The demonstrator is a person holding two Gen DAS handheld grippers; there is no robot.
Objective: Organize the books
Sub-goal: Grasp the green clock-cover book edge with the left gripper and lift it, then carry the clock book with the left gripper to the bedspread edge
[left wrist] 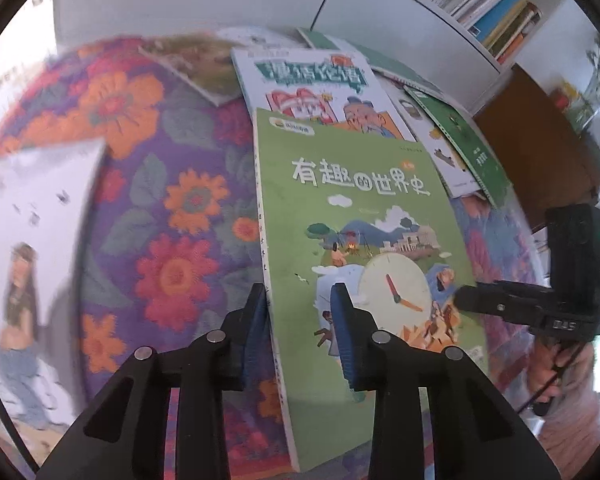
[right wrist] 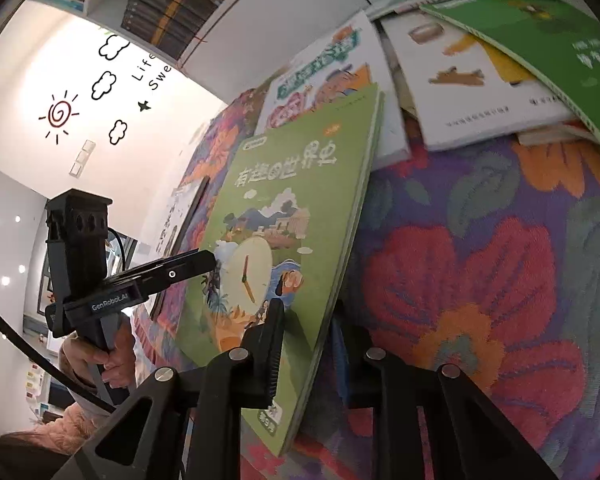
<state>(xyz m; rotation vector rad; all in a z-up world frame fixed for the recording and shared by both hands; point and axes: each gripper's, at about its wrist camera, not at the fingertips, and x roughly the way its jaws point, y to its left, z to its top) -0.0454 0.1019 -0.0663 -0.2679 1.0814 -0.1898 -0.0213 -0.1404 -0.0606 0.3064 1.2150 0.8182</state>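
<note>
A green book (left wrist: 360, 208) with a clock on its cover stands tilted above the flowered cloth (left wrist: 172, 208). My left gripper (left wrist: 298, 298) is shut on its spine edge, one blue pad on the cover and the other behind the spine. In the right wrist view the same green book (right wrist: 300, 184) is clamped at its other edge by my right gripper (right wrist: 308, 312), one finger on the cover and one behind. Each gripper shows in the other's view: the right gripper (left wrist: 464, 300) at the book's right edge, the left gripper (right wrist: 208, 260) at its left.
A white comic book (left wrist: 312, 80), a white picture book (left wrist: 432, 136) and a dark green book (left wrist: 472, 148) lie overlapped behind. A blurred white-covered book (left wrist: 32, 240) is at the left. A white bookshelf (left wrist: 480, 0) full of books rises behind. A hand (right wrist: 108, 360) holds the left gripper's handle.
</note>
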